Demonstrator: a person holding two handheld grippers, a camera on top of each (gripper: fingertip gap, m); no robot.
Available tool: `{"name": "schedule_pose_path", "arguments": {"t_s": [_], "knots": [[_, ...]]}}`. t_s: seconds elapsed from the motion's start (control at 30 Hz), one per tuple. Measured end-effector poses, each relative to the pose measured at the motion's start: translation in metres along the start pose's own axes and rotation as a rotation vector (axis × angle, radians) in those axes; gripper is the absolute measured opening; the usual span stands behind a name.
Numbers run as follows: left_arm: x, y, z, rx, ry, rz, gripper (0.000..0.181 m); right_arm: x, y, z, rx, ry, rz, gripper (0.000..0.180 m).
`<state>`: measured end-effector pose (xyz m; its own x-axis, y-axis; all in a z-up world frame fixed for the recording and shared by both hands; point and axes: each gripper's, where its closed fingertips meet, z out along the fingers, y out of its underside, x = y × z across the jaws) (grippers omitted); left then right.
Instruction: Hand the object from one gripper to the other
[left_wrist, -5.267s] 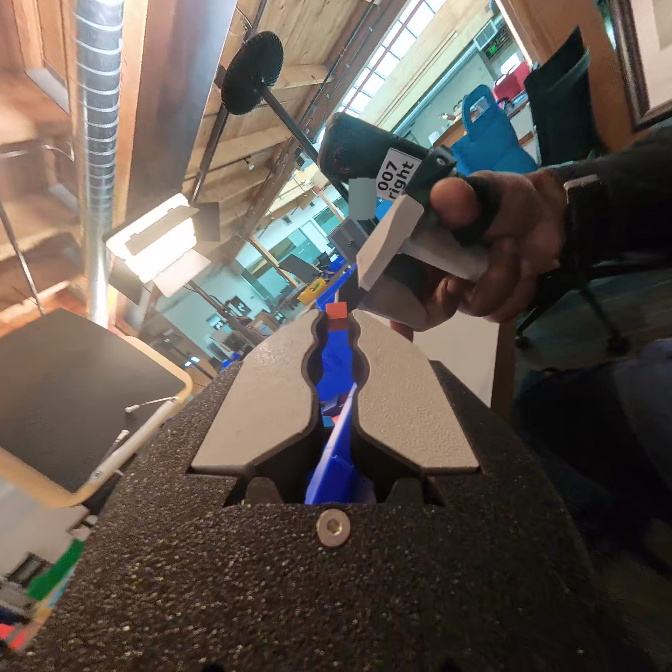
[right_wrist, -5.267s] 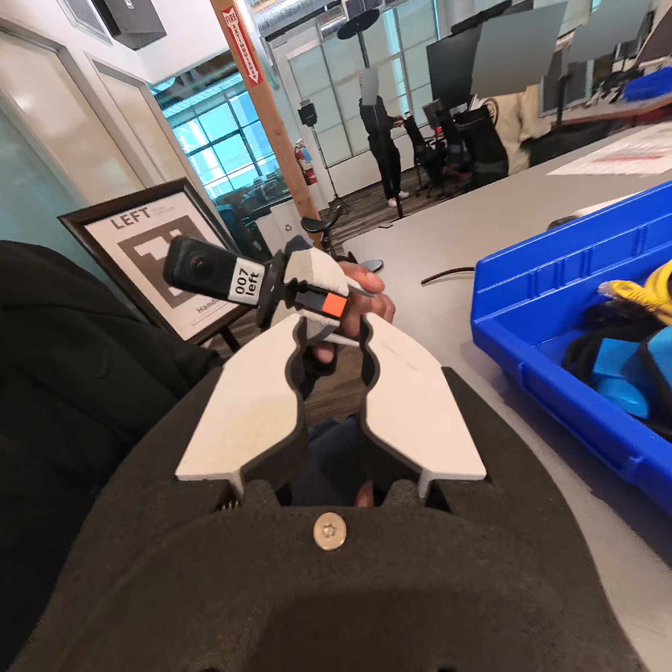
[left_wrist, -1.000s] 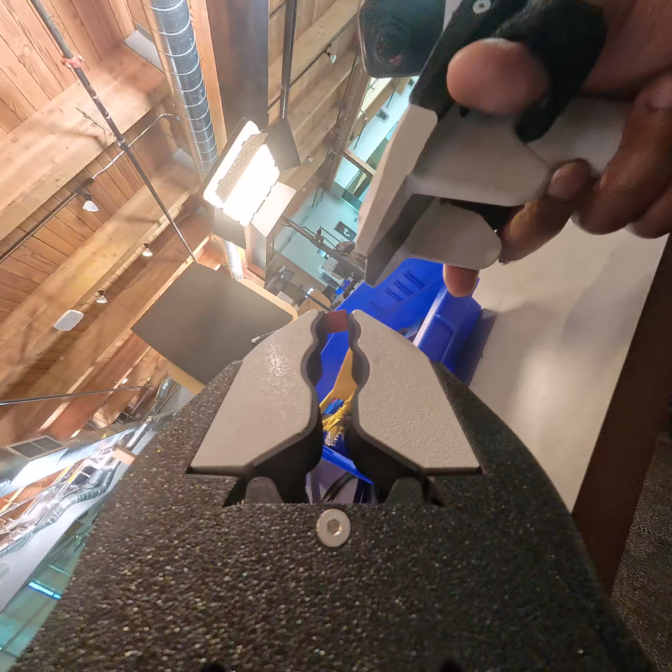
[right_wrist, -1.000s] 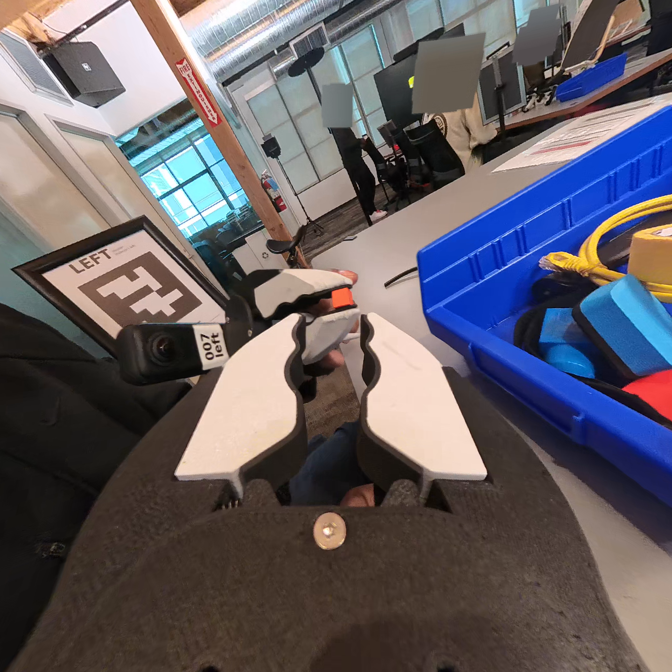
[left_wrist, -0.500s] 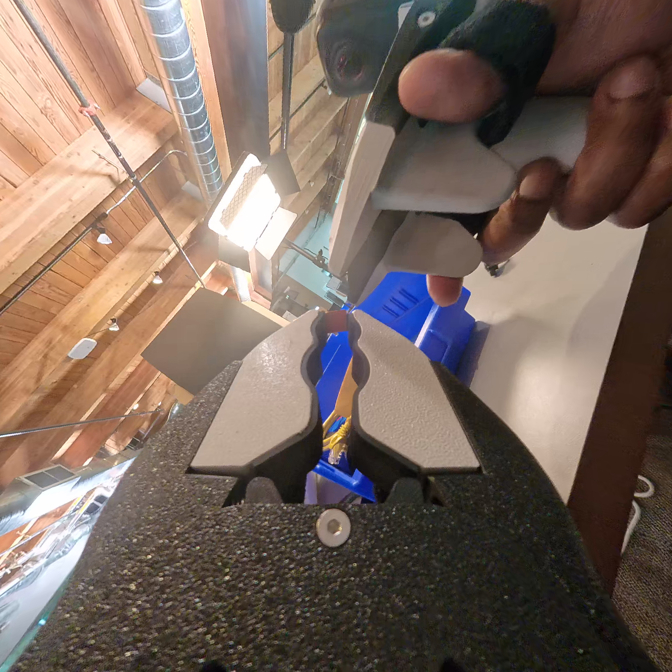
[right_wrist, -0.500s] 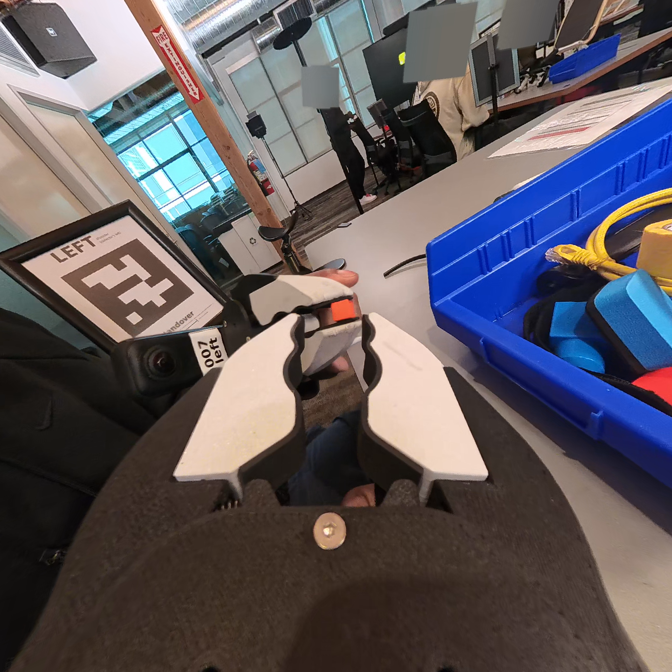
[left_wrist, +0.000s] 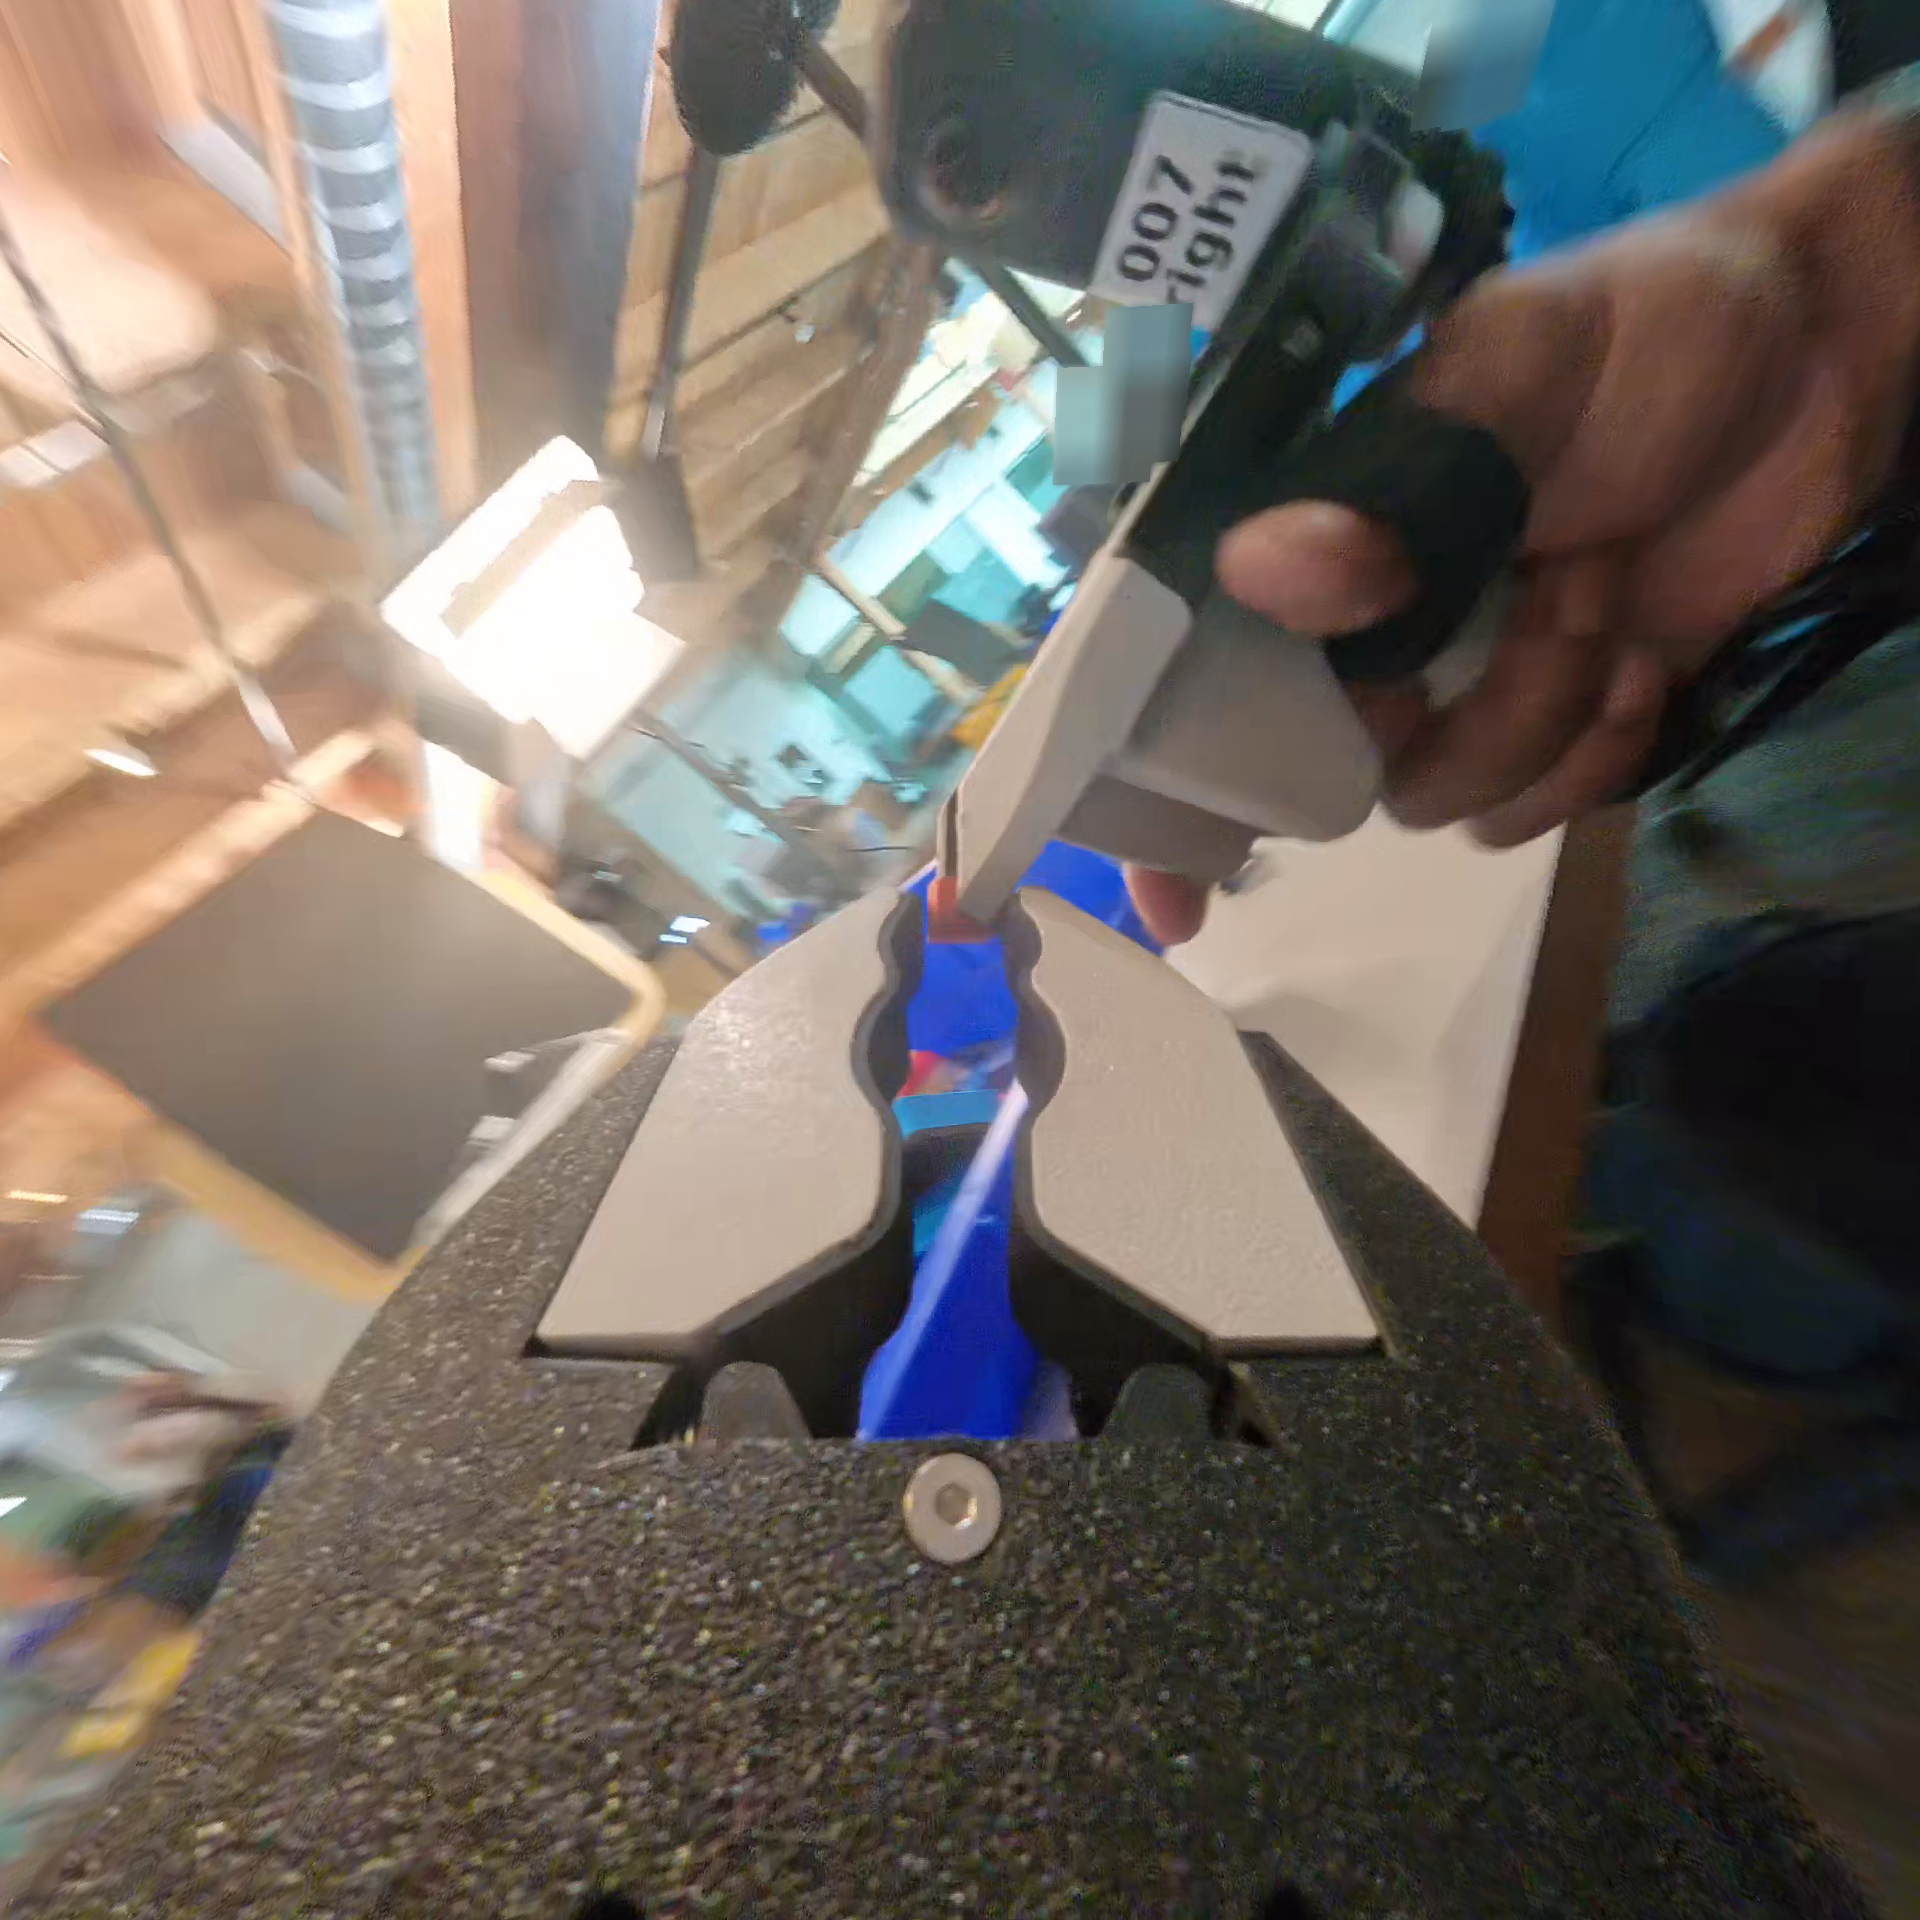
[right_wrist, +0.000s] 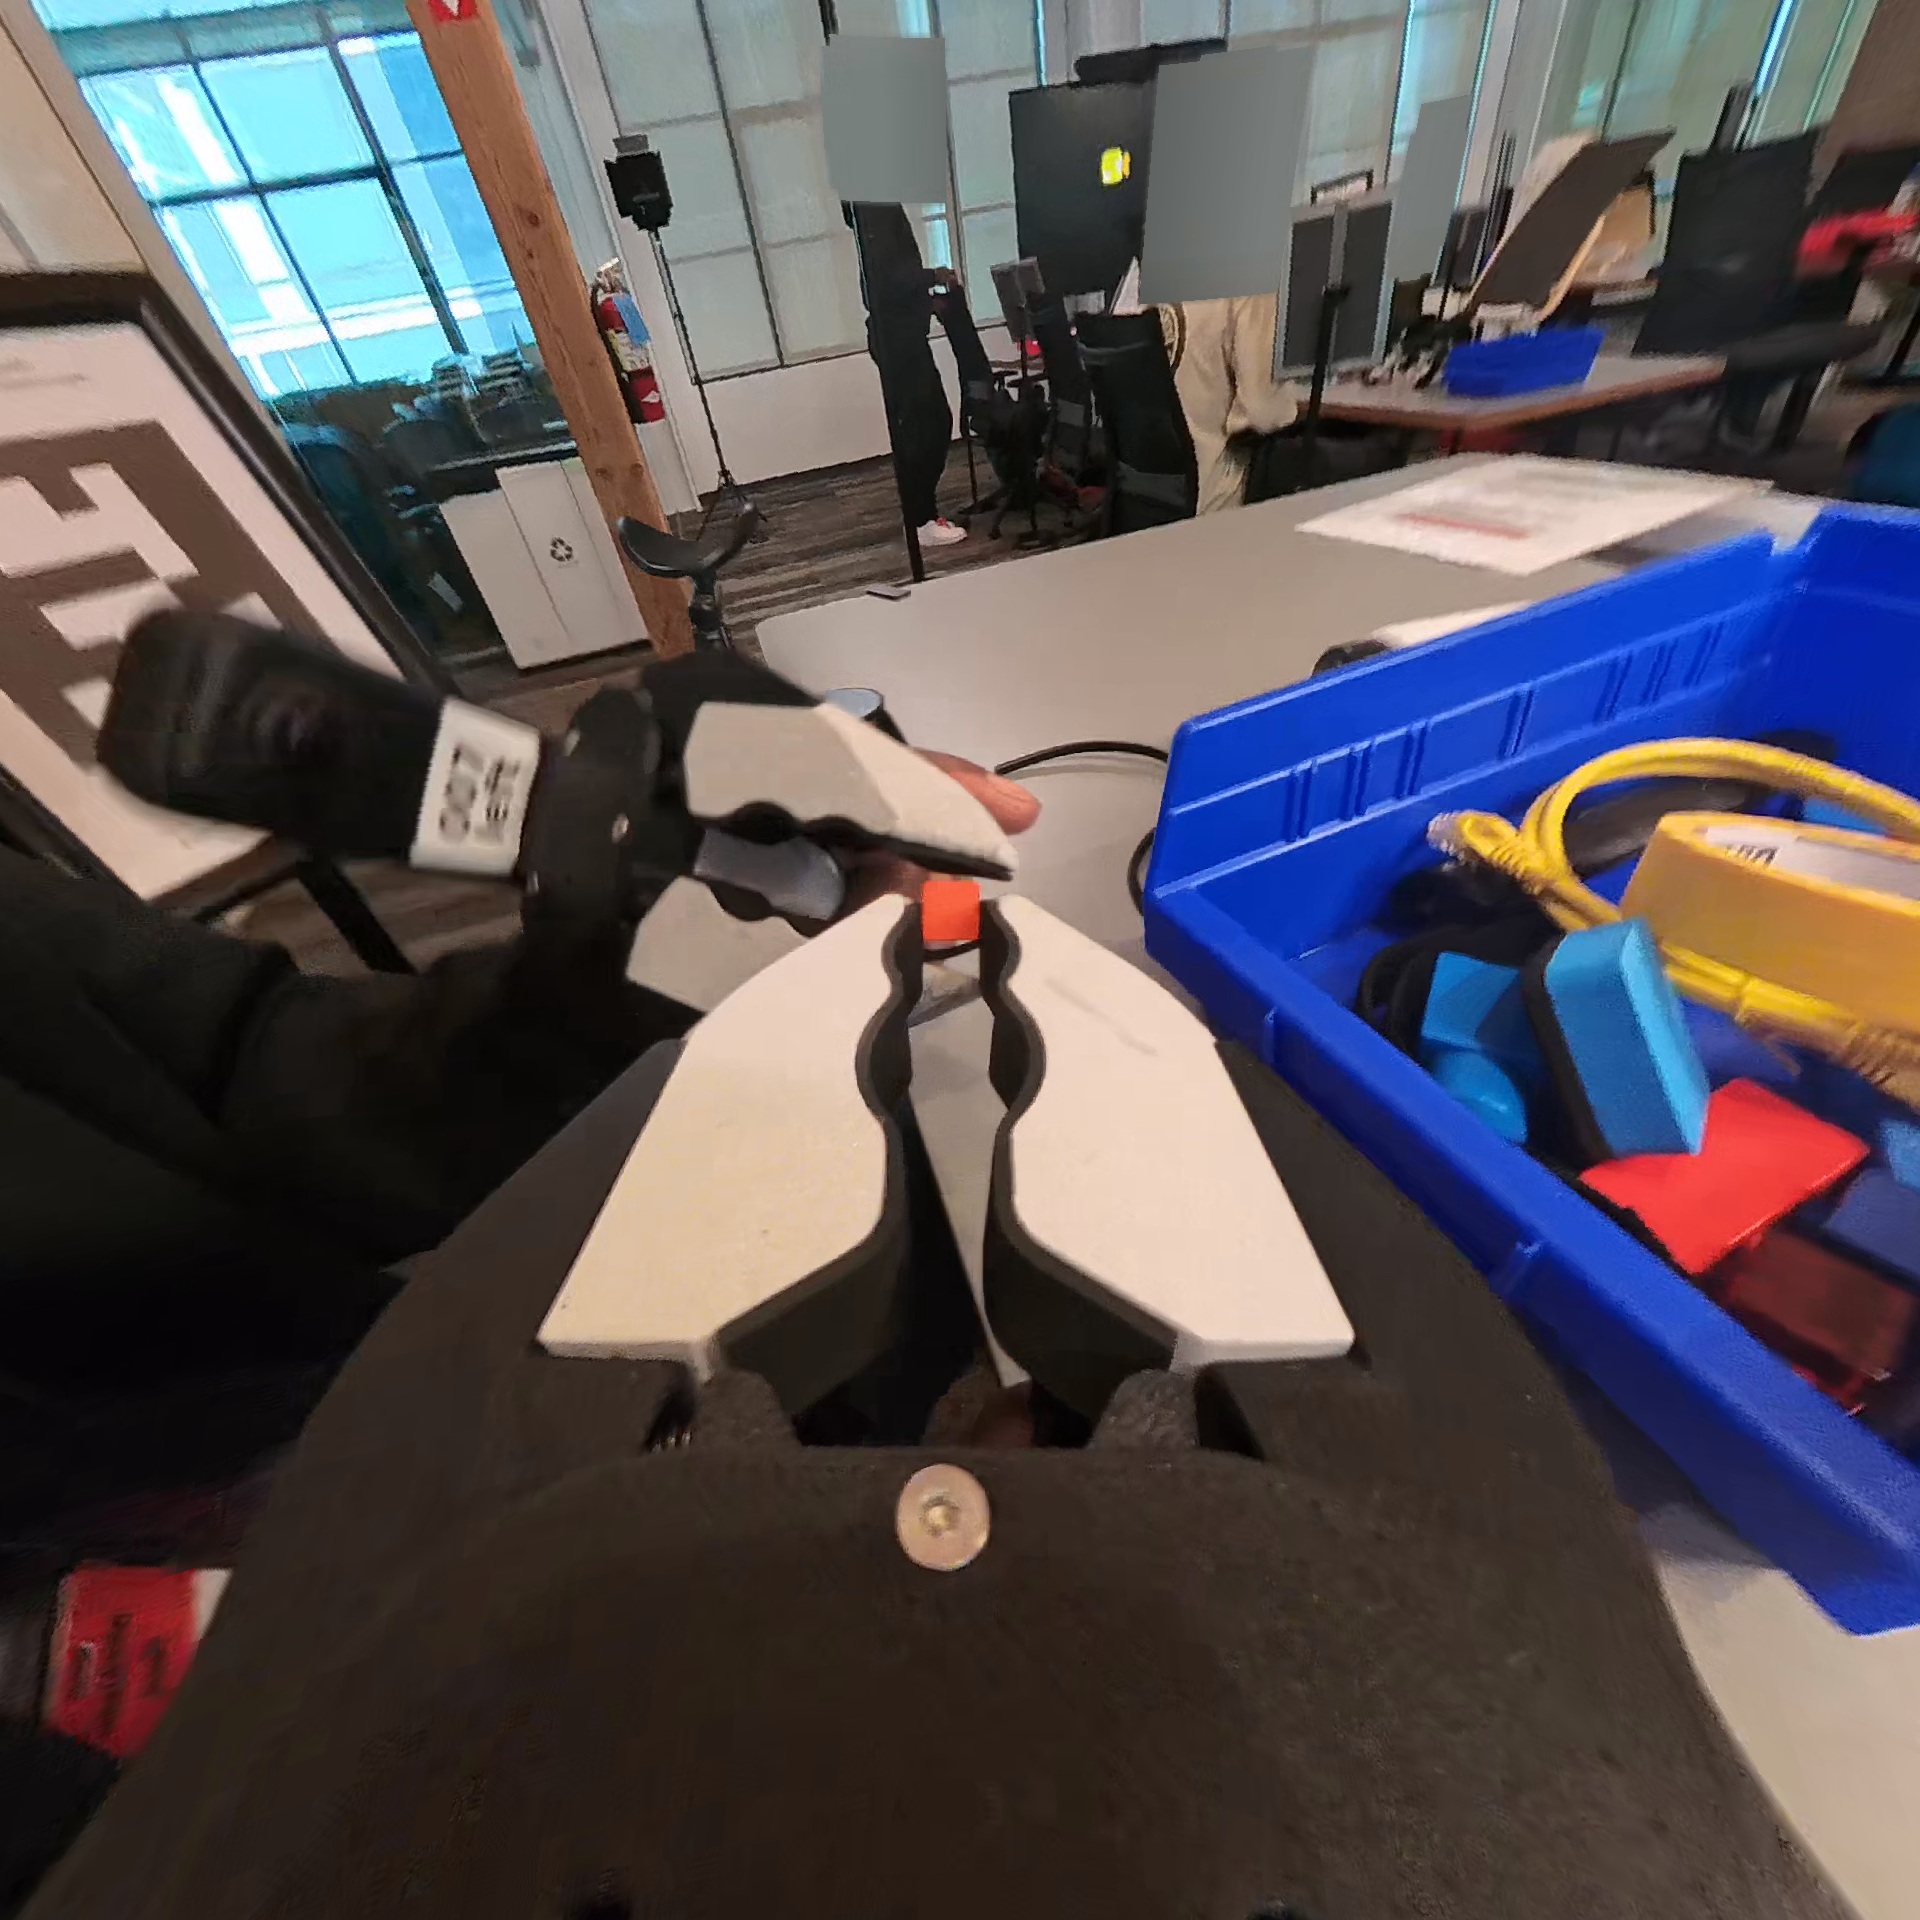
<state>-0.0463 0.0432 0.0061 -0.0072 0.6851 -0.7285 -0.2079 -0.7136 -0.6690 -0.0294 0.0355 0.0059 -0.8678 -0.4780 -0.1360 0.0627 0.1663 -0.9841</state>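
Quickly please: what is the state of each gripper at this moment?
Left gripper: open, holding nothing.
Right gripper: closed on the orange cube.

Both views are bright. In the left wrist view a rectangular light panel (left_wrist: 535, 613) glares white and blown out, and the wooden ceiling (left_wrist: 125, 343) and the lower left corner smear with motion blur, while the black housing close to the lens stays sharp. In the right wrist view, daylight enters through the tall windows (right_wrist: 312, 260). The framed sign (right_wrist: 94, 561) and the yellow cable (right_wrist: 1662, 821) look blurred. Straight lines bow toward the edges.
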Motion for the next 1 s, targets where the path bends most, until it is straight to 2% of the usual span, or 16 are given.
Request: {"name": "schedule_pose_path", "arguments": {"t_s": [0.17, 0.4, 0.47, 0.57, 0.83, 0.9, 0.97, 1.0], "knots": [[-0.003, -0.003, -0.005, 0.013, 0.230, -0.554, 0.040, -0.004, -0.010, -0.004, 0.064, 0.068, -0.224, 0.010], [-0.026, -0.005, -0.013, 0.100, 0.406, -1.292, 0.038, 0.001, -0.021, -0.013, 0.108, 0.207, -0.502, 0.010], [-0.025, -0.011, -0.014, 0.117, 0.493, -1.431, 0.038, 0.002, -0.021, -0.013, 0.101, 0.234, -0.566, 0.009], [-0.018, -0.015, -0.012, 0.091, 0.544, -1.498, 0.037, 0.001, -0.019, -0.011, 0.085, 0.263, -0.631, 0.010], [0.006, -0.015, -0.006, -0.080, 0.552, -1.435, 0.035, -0.002, -0.008, -0.005, 0.013, 0.300, -0.756, 0.008], [0.009, -0.011, -0.005, -0.108, 0.547, -1.433, 0.028, -0.001, -0.006, -0.003, -0.002, 0.308, -0.785, 0.008], [0.008, -0.011, -0.005, -0.094, 0.551, -1.440, 0.014, 0.000, -0.004, -0.002, -0.010, 0.319, -0.815, 0.008], [0.008, -0.010, -0.005, -0.090, 0.552, -1.439, 0.013, 0.000, -0.004, -0.002, -0.008, 0.324, -0.828, 0.008]]}}
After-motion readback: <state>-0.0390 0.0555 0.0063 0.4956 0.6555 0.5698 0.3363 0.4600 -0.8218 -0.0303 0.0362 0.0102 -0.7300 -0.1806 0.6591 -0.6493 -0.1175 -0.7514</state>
